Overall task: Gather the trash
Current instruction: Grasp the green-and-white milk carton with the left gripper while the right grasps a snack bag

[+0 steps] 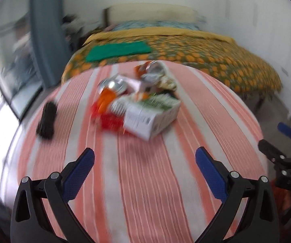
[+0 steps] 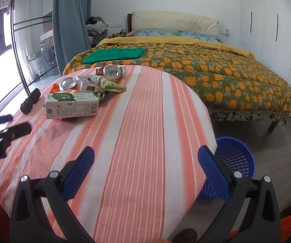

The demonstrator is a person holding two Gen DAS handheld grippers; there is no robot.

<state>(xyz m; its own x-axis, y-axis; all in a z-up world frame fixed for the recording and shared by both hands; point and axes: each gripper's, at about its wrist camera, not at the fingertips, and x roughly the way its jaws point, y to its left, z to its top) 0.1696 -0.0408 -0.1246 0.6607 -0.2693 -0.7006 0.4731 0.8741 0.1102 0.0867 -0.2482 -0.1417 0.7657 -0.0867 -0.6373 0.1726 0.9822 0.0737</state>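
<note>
Both grippers wide open above the striped table, trash piled at the far side

Blue-padded fingers of the left gripper stand spread wide apart with nothing between them, hovering over the pink-and-white striped tablecloth. Likewise the right gripper is spread fully and holds nothing, its right finger reaching past the table edge above a blue mesh basket that stands on the floor just beside the table.

Trash sits in a heap toward the far left part of the table. Nearest in that heap is a white and green carton lying on its side. Behind it lie a small white box, a pale green wrapper, orange wrapper scraps and two silver cans on their sides, one can at the left and another can at the far edge. A black ridged roller lies apart from the heap, to its left. The left wrist view is blurred, so the heap's small items cannot be told apart there.

Beyond the table stands a bed with an orange-flowered cover, a green cloth spread flat on it
</note>
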